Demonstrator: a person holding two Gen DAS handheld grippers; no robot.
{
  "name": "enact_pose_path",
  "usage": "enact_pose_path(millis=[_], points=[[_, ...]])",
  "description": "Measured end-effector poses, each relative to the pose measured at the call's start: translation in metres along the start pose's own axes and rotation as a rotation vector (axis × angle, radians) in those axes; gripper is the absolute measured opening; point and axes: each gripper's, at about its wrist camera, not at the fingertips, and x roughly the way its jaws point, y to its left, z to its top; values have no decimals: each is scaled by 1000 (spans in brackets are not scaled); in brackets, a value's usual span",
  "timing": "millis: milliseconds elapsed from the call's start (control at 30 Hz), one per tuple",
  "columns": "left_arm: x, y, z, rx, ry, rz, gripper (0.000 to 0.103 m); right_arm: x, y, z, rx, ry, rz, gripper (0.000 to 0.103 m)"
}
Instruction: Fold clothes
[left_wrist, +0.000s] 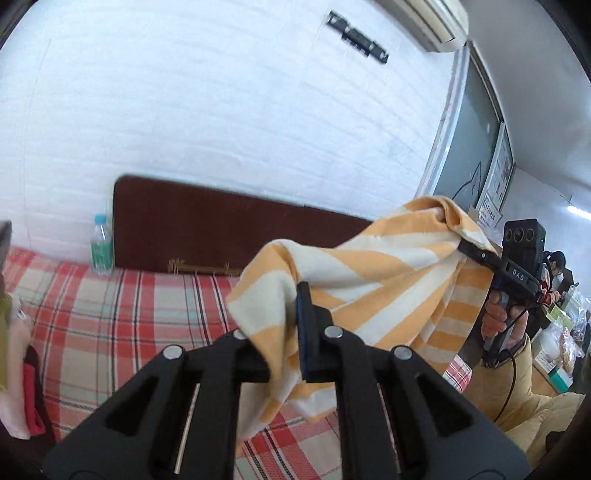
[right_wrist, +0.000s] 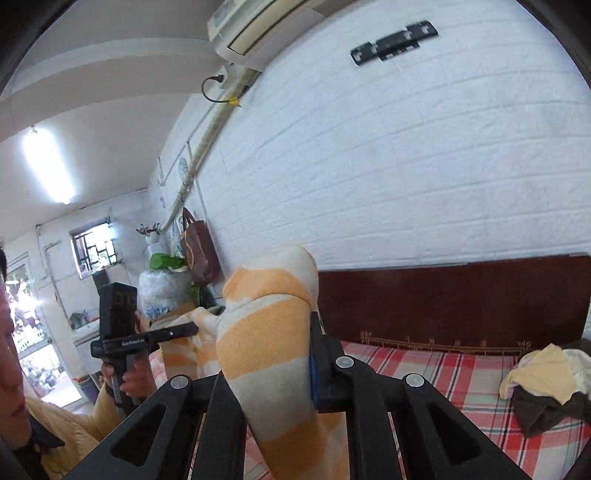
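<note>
Orange-and-cream striped garment (left_wrist: 369, 280): lifted off the plaid bedspread (left_wrist: 129, 306), hanging stretched between both grippers.
Left gripper (left_wrist: 291, 314): fingers pinched together on one bunched corner of the cloth.
Right gripper (right_wrist: 306, 332): fingers clamped on the other corner, fabric heaped over them.
Clothes pile (right_wrist: 546, 387): on the bed, well apart.
Water bottle (left_wrist: 100, 245): upright by the dark headboard (left_wrist: 221, 229).

right hand-held gripper (left_wrist: 461, 245): "DAS" | left hand-held gripper (right_wrist: 195, 328): "GenRobot.AI"
</note>
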Motion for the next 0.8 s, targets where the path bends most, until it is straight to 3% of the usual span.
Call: enact_pose_path(millis=[133,200,300,433,633,733,800], points=[[-50,-16,12,58,-104,30,10,-32,32,5,-61,-47,8,9],[-60,-20,12,59,-100,7,10,-42,43,2,-95,-51,7,9],[-48,-18,0,78,-56,16,10,-30,36,-12,-62,15,-5,9],[5,4,-36,8,112,10,10,11,3,-48,28,149,-14,9],[75,47,-125,-72,419,6,10,59,-48,-116,157,362,-83,9],[89,60,-163,-88,526,5,10,58,-59,-130,197,387,-83,9],[89,62,-172,-93,550,1,10,54,-62,-128,206,370,-66,9]])
